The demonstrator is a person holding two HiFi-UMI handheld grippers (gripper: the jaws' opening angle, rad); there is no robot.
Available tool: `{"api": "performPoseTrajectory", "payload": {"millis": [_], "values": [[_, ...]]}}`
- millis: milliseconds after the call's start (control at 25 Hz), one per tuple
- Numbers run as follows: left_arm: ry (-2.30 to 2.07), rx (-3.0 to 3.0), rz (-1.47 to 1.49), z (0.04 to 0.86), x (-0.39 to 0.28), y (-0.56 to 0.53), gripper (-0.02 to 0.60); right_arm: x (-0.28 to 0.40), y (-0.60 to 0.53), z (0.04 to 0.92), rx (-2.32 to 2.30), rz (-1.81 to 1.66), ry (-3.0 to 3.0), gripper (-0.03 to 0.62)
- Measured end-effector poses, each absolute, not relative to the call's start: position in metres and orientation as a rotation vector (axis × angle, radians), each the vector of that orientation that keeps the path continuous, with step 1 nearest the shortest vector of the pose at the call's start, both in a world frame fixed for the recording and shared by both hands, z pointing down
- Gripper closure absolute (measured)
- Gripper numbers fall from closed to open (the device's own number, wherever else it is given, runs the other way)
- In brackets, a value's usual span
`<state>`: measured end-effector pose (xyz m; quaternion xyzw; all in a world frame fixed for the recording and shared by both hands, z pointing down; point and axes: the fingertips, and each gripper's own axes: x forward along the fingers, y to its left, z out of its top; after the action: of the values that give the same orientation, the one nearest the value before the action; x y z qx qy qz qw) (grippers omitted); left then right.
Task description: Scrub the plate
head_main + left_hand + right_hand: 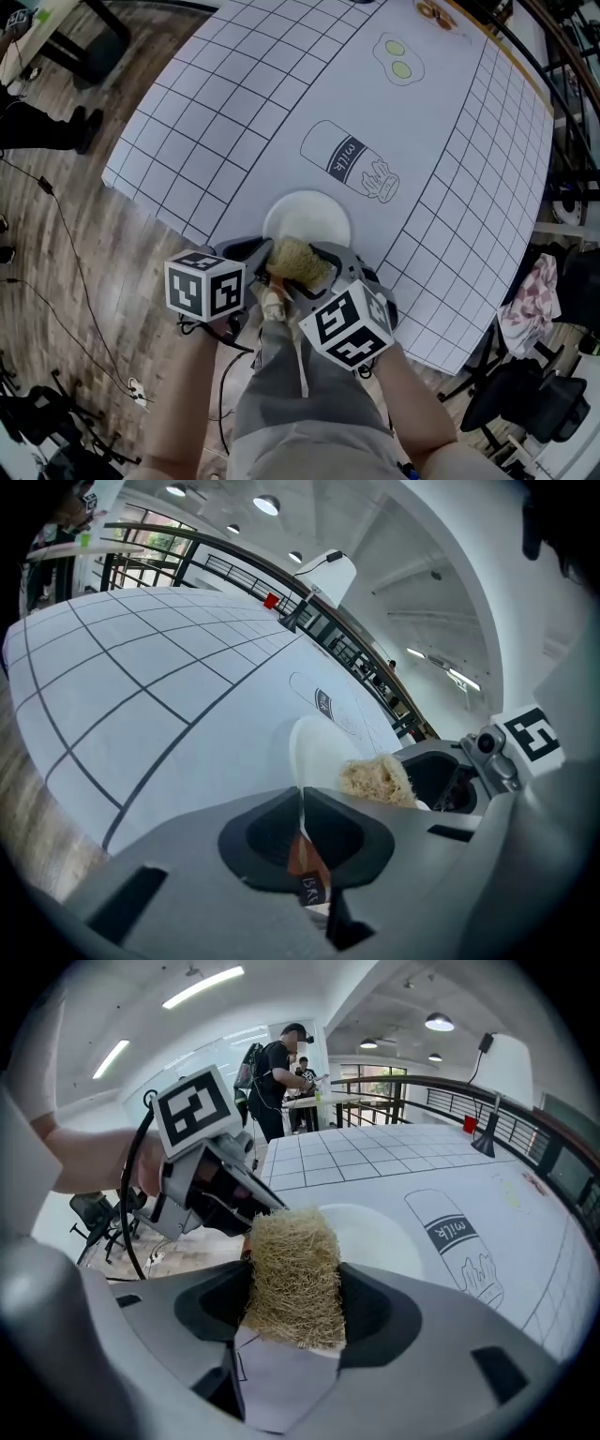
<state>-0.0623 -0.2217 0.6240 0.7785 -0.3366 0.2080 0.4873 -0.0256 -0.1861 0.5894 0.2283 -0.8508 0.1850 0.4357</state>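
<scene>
A white plate [307,217] lies near the front edge of the table. Seen from the left gripper view it shows almost edge-on [314,752]. My left gripper [265,251] [302,803] is shut on the plate's near rim, with the thin edge pinched between its jaws. My right gripper [314,272] [295,1290] is shut on a straw-coloured loofah scrubber [300,262] [292,1251] [375,780]. The scrubber sits over the plate's near edge, right beside the left jaws. In the right gripper view the plate [380,1237] lies just behind the scrubber.
A white gridded sheet [234,103] covers the table, with a drawn milk bottle [349,159] beyond the plate. The table's front edge runs just under both grippers. Cables lie on the wooden floor [84,281] to the left. Chairs and cloth [530,300] stand at the right.
</scene>
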Motion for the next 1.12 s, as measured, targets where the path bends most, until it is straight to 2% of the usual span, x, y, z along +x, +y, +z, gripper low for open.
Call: {"api": "performPoseTrajectory", "payload": {"millis": [600,1120], "values": [[-0.813,1.889,0.502,0.625,-0.064,-0.222,0.555,-0.010,-0.178,0.614,0.601,0.479,-2.059,0.319],[-0.824,1.891,0.511,0.628,-0.064,-0.223,0.555,0.061,-0.196,0.611,0.781,0.486,-1.956,0.319]]}}
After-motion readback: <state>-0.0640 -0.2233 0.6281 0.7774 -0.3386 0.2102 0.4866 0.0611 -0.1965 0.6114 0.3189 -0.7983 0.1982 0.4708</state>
